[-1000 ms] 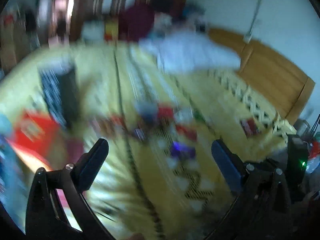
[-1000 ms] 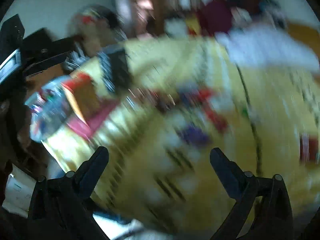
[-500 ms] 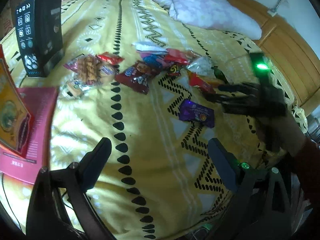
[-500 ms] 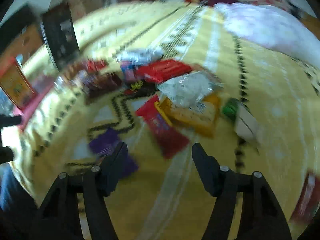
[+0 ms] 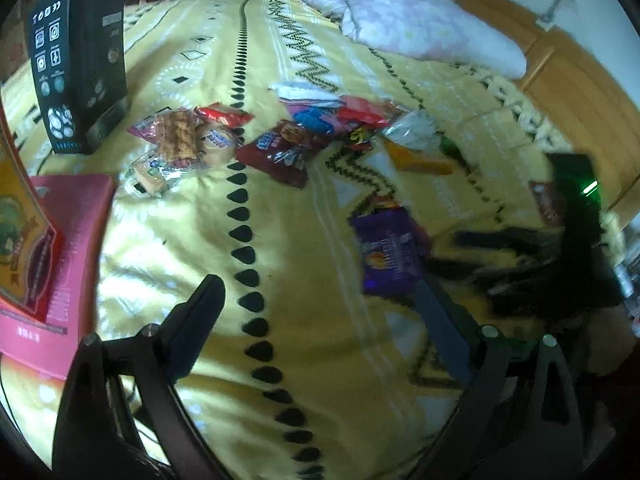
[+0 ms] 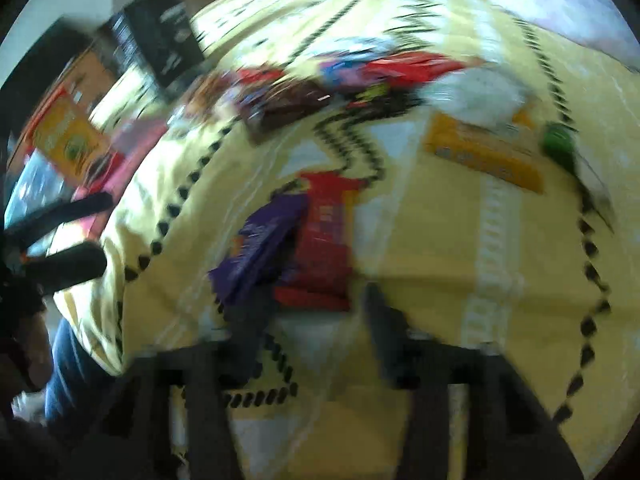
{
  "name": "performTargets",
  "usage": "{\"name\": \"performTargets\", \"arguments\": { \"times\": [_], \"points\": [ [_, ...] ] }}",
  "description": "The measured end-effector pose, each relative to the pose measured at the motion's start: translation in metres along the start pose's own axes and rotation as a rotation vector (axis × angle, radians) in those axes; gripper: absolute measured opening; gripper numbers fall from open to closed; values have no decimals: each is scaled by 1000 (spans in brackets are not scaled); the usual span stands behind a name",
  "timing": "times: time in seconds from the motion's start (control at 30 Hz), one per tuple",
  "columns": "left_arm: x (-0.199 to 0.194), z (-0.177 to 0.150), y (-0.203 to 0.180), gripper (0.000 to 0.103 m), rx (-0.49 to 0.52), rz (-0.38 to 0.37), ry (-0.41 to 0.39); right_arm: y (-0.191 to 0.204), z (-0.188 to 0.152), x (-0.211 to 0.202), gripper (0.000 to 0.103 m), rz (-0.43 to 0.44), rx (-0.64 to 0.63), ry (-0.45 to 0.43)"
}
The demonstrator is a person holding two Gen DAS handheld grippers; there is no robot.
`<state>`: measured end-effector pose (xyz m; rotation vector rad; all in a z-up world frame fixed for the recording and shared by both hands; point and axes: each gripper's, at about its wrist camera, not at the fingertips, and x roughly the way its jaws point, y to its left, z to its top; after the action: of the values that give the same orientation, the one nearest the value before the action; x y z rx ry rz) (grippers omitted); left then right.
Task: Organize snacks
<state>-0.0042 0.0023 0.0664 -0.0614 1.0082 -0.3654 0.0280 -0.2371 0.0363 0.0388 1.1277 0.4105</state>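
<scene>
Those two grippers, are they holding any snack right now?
No. The left gripper and right gripper are both open, the right one near the purple packet.

1. My snacks lay on the bed, covered by a yellow spread with black zigzags.
2. A purple packet overlapped a red packet in front.
3. Farther back sat an orange packet and a dark red packet.
4. A black box stood at the left, near a pink box.
5. A white pillow lay at the head.
</scene>
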Motion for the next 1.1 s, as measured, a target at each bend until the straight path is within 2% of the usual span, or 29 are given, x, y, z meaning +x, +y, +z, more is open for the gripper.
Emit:
{"name": "performTargets", "arguments": {
  "times": [0.03,0.07,0.13,0.27,0.33,0.37,0.43,0.5,1.1],
  "points": [
    [6,-1,1,98,12,36,7,-6,-2,-6,82,-17,31,-32],
    [14,-1,4,98,9,68,7,-12,-4,-11,92,-44,50,-62],
    [27,-1,12,98,-35,93,9,-24,-8,-16,103,-129,85,-139],
    [63,-4,15,103,-92,176,78,-46,-16,7,103,-214,163,-126],
    [67,-6,1,103,-52,261,49,-44,-21,9,103,-250,132,-163],
    [68,-9,-2,103,-67,294,25,-42,-22,10,103,-270,117,-179],
    [67,-14,-5,103,-83,316,-25,-39,-27,14,103,-295,89,-221],
    [67,-15,-5,103,-80,314,-53,-38,-29,16,103,-298,84,-242],
    [69,-16,-2,103,-72,300,-81,-41,-27,18,103,-287,90,-247]
  ]
}}
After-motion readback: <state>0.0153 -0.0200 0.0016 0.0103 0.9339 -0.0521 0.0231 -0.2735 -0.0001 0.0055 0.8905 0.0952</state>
